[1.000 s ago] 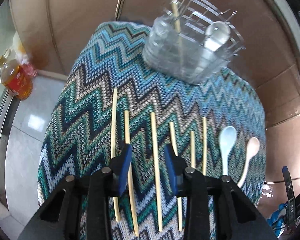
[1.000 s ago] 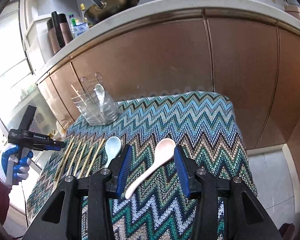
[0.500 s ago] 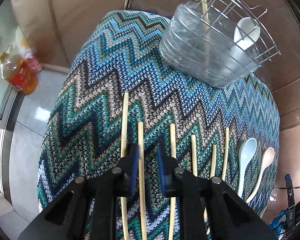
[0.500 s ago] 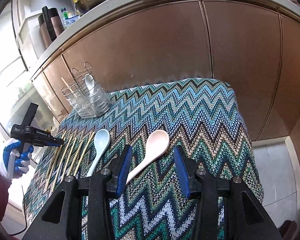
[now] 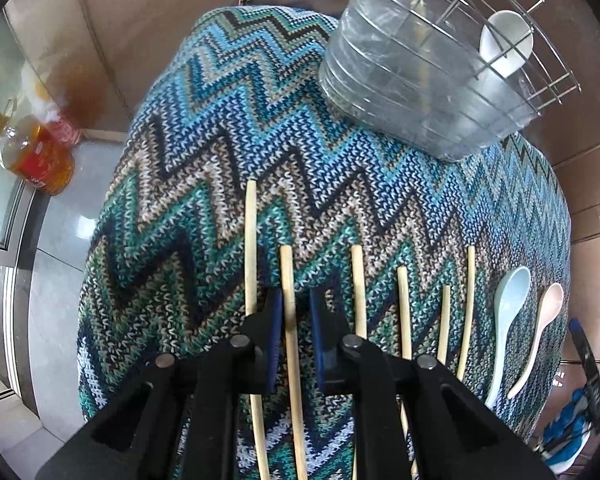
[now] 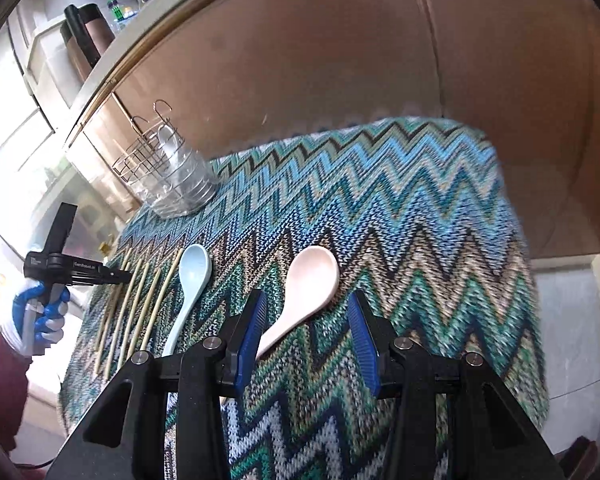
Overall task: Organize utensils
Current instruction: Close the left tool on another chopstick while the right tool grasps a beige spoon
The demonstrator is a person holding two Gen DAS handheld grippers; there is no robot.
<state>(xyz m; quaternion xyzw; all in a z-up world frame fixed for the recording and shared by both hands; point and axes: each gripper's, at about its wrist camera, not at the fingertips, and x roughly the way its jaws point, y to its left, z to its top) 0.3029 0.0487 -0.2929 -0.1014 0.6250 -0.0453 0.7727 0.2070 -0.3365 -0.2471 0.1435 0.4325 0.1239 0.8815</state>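
Zigzag knit cloth [image 5: 228, 128] covers the table under copper cabinets [image 6: 340, 60]. Left gripper [image 5: 292, 320] fingers nearly closed around a chopstick [image 5: 287, 276], contact unclear; right gripper [image 6: 306, 332] fingers open astride the pink spoon [image 6: 312, 276], handle hidden beneath.

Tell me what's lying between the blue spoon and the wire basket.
Only bare zigzag cloth. In the right wrist view nothing lies between the blue spoon and the wire basket; the chopsticks lie off to the side.
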